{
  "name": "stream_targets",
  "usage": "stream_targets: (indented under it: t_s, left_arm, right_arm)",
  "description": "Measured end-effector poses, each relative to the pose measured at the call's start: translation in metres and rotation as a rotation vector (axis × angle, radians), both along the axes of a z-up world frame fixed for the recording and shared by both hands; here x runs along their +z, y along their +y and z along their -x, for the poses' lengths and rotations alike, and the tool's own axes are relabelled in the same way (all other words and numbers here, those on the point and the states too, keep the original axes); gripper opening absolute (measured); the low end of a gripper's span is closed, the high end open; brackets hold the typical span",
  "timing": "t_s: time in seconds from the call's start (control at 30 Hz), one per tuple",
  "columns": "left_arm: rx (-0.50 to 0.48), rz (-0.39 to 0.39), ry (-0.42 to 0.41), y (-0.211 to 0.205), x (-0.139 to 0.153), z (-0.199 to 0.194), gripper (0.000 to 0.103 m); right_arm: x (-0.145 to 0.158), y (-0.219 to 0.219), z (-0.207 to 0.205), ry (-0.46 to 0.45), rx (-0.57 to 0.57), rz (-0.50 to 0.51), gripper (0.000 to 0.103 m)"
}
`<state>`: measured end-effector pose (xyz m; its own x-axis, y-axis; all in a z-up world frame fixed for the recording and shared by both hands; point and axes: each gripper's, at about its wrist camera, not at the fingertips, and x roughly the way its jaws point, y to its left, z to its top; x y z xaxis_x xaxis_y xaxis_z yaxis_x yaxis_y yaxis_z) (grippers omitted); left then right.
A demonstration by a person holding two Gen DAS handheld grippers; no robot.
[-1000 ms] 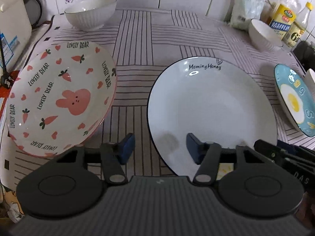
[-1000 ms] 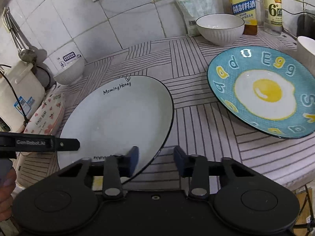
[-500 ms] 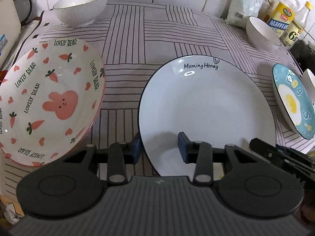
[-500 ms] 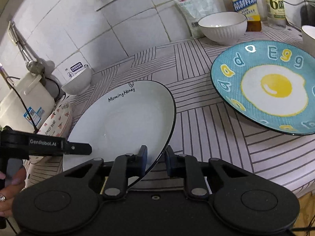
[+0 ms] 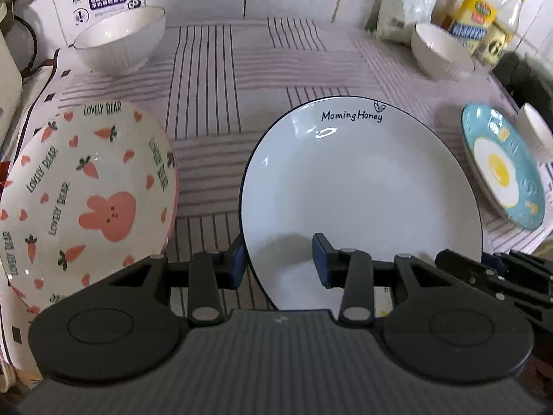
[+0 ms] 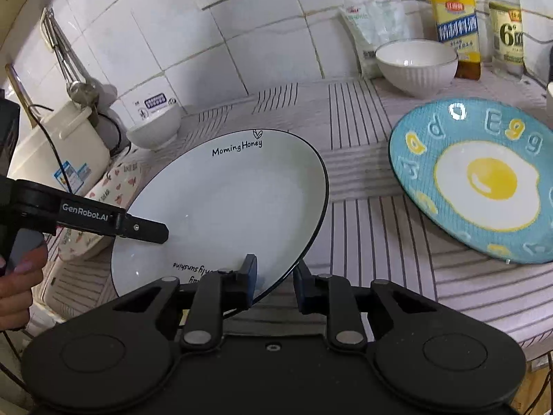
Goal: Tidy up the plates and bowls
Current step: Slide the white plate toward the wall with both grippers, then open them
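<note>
A white plate [image 5: 359, 190] with a black rim and "Morning Honey" lettering is tilted up off the striped cloth; it also shows in the right wrist view [image 6: 224, 207]. My right gripper [image 6: 274, 283] is shut on its near right rim. My left gripper [image 5: 278, 259] straddles its near left rim, jaws apart with a gap at the inner pad. A pink rabbit plate [image 5: 83, 200] lies at the left. A blue egg plate [image 6: 480, 180] lies at the right, also seen in the left wrist view [image 5: 501, 169].
One white ribbed bowl [image 5: 121, 43] stands at the back left and another [image 6: 416, 65] at the back right by the sauce bottles [image 6: 456, 17]. A further white bowl [image 5: 535, 131] sits at the right edge. A cream appliance [image 6: 65, 141] stands at the left.
My right gripper closed on the white plate's rim and lifted that side. My left gripper moved in until its fingers straddle the plate's left rim, narrowing a little.
</note>
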<state>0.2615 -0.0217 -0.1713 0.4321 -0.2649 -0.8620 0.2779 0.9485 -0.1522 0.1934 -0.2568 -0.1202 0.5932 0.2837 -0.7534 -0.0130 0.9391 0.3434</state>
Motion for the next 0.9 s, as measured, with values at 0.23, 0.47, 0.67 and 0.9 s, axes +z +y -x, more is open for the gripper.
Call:
stream_targets:
  t_s: [0.23, 0.47, 0.67, 0.9]
  left_arm:
    - [-0.026, 0.024, -0.045, -0.009, 0.018, -0.026, 0.038]
    - [-0.058, 0.000, -0.100, -0.022, 0.028, -0.069, 0.038]
    - [-0.041, 0.013, -0.071, -0.027, 0.018, -0.112, 0.038]
    - [0.004, -0.004, -0.016, -0.033, -0.007, -0.144, 0.038]
  right_arm:
    - [0.007, -0.012, -0.032, -0.058, 0.002, -0.006, 0.027]
    - [-0.004, -0.020, -0.076, -0.078, -0.023, -0.050, 0.028]
    - [-0.014, -0.020, -0.107, -0.045, -0.032, -0.031, 0.030]
    - [-0.032, -0.017, -0.123, -0.003, -0.063, -0.012, 0.031]
